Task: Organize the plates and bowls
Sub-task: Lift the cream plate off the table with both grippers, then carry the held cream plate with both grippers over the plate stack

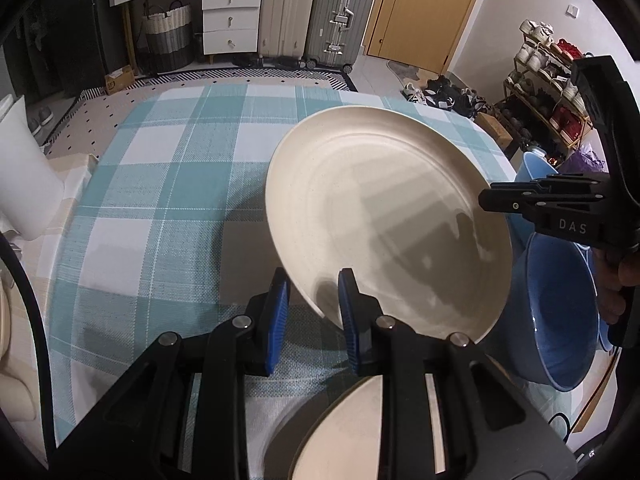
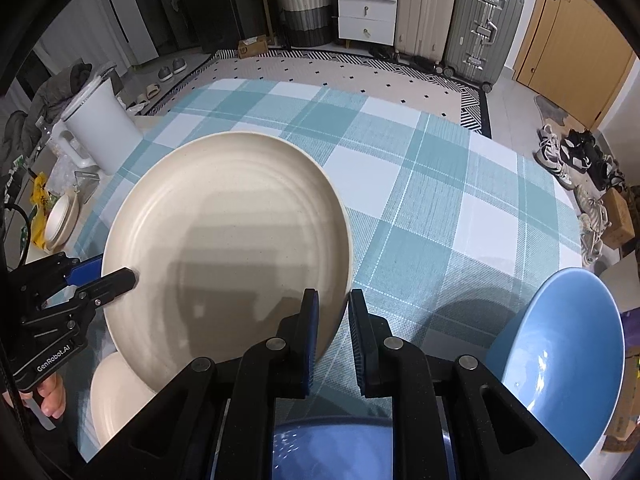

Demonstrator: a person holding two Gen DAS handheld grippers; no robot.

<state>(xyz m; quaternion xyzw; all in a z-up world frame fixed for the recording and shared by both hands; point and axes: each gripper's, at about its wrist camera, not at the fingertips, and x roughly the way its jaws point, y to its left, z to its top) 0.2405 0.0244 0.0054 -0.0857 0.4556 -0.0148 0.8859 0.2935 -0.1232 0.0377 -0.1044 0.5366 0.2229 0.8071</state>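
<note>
Cream plates: two. One large plate [image 1: 384, 216] is tilted above the desk; a second plate [image 1: 360, 432] lies low under the left tool.
Blue bowls: two in the right wrist view. One bowl [image 2: 560, 360] is at the right; another blue bowl [image 2: 332, 448] is under the right tool.
Tools: two, the left tool [image 1: 314, 316] and the right tool [image 2: 334, 336].
Desk: one, under a teal-and-white checked cloth [image 2: 420, 208].
Suitcases: two, a beige suitcase [image 1: 286, 8] and a grey suitcase [image 1: 340, 16], side by side.
Baskets: one woven basket [image 1: 168, 36].
Drawer units: one white drawer unit [image 1: 230, 16].
Doors: one wooden door [image 1: 424, 12].
Shoe racks: one rack [image 1: 548, 96].
</note>
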